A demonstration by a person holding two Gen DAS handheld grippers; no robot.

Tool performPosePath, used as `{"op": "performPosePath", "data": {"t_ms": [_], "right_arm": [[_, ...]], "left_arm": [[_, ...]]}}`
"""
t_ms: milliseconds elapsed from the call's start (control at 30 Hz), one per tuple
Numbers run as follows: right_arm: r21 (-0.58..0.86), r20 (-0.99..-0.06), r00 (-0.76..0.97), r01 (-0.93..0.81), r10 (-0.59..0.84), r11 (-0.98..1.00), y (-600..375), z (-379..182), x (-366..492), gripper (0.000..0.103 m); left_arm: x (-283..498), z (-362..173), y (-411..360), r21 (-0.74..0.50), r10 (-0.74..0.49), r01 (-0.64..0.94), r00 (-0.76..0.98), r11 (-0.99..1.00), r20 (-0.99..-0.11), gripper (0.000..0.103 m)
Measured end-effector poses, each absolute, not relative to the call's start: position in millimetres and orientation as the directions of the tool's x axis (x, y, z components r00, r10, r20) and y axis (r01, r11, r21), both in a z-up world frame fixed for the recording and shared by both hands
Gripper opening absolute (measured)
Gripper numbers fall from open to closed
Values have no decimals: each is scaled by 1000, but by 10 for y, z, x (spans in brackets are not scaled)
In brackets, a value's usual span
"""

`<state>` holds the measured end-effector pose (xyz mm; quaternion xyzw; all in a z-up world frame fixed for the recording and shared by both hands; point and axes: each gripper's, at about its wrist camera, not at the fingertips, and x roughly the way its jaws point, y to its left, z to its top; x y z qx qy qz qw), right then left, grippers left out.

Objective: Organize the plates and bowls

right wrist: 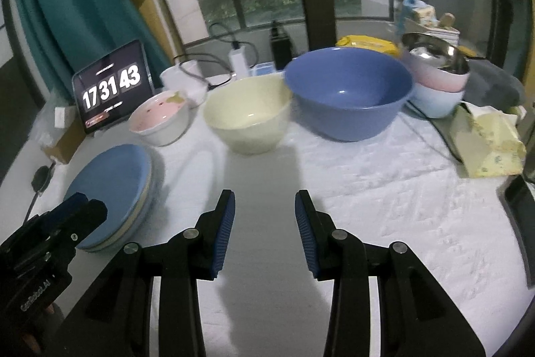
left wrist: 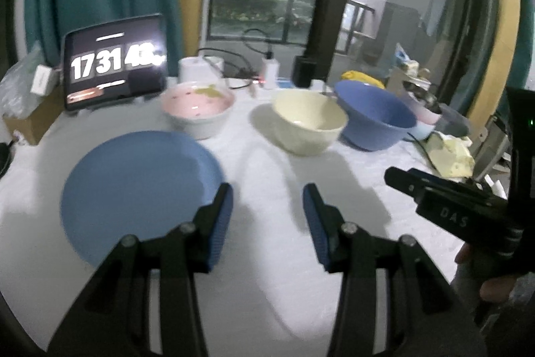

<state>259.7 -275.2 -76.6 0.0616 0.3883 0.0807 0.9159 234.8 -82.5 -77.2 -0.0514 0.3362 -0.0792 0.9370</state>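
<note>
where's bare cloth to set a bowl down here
Widest free patch: the white cloth in front of the cream bowl and big blue bowl, right of the blue plate stack. Crowded: the back edge with cables, and the far right by the stacked bowls and yellow cloth.

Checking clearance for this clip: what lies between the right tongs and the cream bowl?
Nothing: in the right wrist view only bare white tablecloth lies between the right tongs and the cream bowl.
</note>
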Motion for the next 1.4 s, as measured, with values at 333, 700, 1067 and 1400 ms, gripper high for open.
{"op": "performPosePath", "data": {"t_ms": [333, 700, 1067, 1400], "right_arm": [[194, -682, 712, -44, 167, 980, -3254, -747, 2676, 39], [201, -669, 730, -4, 140, 980, -3613, -739, 2882, 39], [221, -657, 744, 37, 121, 975, -3840, -708, 3226, 40], [222, -673, 733, 65, 104, 973, -3906, -856, 3486, 51]], "left_arm": [[2550, -727, -1352, -132, -232, 191, 751, 973, -618, 45], [2804, -651, -1738, -126, -268, 241, 752, 962, -602, 45], [3069, -666, -1904, -111, -276, 263, 752, 958, -599, 45], [3299, -766, -1971, -105, -282, 277, 742, 955, -608, 46]]}}
